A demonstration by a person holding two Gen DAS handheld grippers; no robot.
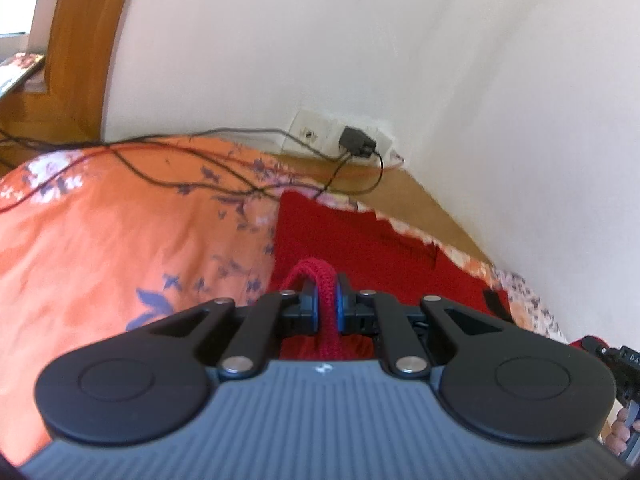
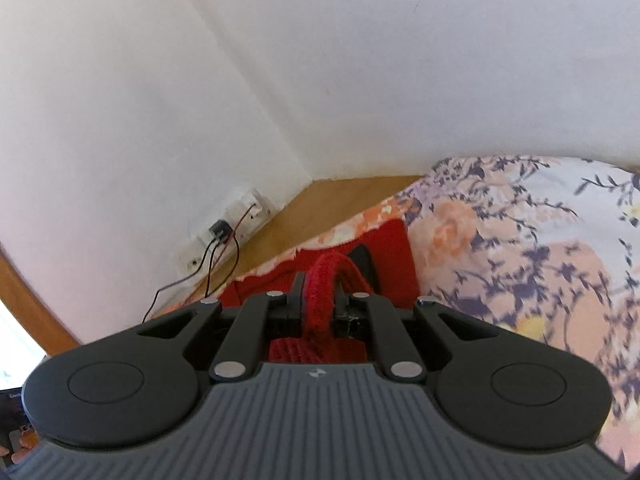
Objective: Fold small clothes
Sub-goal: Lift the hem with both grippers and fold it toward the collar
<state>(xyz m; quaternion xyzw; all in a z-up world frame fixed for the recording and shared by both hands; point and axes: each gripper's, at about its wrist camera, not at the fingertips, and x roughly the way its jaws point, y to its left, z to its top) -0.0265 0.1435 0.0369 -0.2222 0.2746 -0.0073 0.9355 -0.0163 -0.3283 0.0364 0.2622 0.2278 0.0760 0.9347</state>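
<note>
The left tool [image 1: 327, 300] is closed tight on a raised fold of the red knit [image 1: 360, 240], pinched between its pads. The right tool [image 2: 320, 300] is clamped the same way on another fold of it. The knit lies on the floral bed [image 1: 120, 220], along the bed's edge near the wall corner, just beside the wooden ledge [image 1: 420, 200] under the socket [image 1: 320, 132].

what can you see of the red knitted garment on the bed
The red knitted garment looks like thick wool with a ribbed edge. It lies spread on the floral bedspread near the wall corner. A folded edge is pinched in the left claw, another in the right claw, both raised off the rest. Its full shape is hidden.
</note>
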